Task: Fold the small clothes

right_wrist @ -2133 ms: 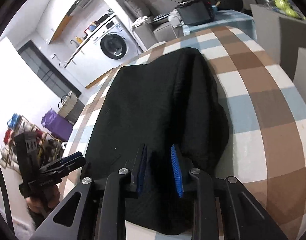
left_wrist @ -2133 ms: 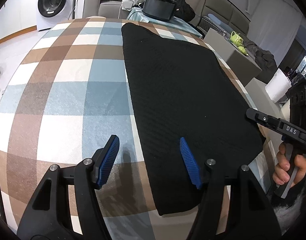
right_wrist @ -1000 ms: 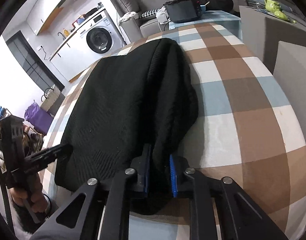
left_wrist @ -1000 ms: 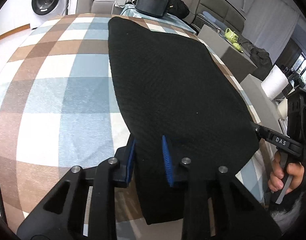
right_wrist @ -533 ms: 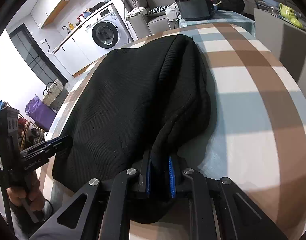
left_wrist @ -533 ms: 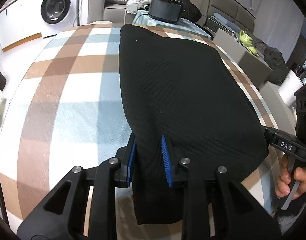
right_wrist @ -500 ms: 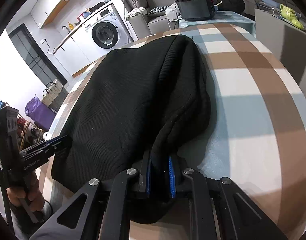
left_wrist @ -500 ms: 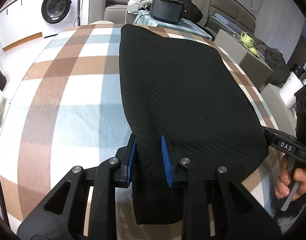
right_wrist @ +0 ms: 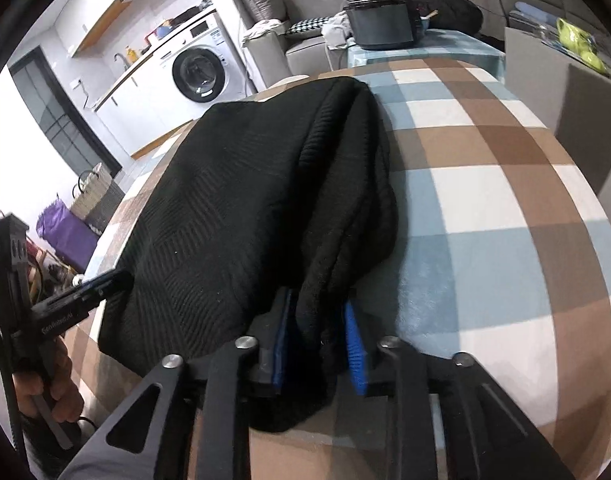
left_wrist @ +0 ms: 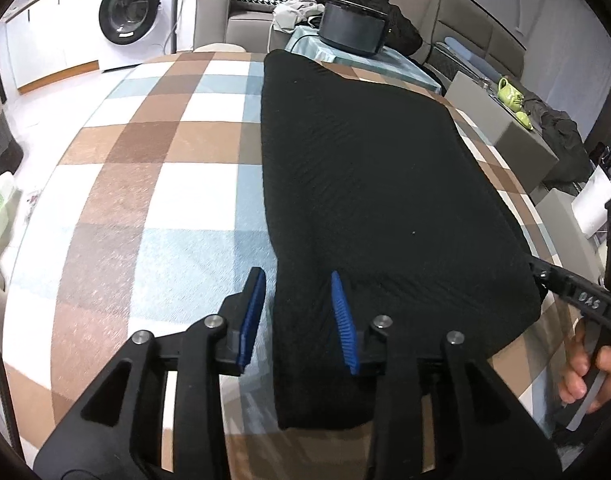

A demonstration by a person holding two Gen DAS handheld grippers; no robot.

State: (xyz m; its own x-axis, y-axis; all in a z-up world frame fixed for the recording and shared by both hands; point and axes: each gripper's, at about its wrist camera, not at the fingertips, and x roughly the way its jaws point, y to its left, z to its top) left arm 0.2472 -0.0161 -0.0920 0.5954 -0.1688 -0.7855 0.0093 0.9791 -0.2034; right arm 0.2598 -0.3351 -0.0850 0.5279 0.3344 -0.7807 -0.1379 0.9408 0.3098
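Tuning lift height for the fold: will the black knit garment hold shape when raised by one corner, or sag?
Likely sags: the garment already bunches into soft rolls near the right gripper. Its thick ribbed knit suggests moderate weight. Probably not slippery against the plaid cloth.

Checked brown, blue and white tablecloth (left_wrist: 153, 184) over the table, black knitted garment (left_wrist: 369, 184) directly on it.

Both wrist cameras sit low and close at the near edge of the checked tablecloth (left_wrist: 153, 184), facing far toward the washing machine (right_wrist: 201, 74); both share it.
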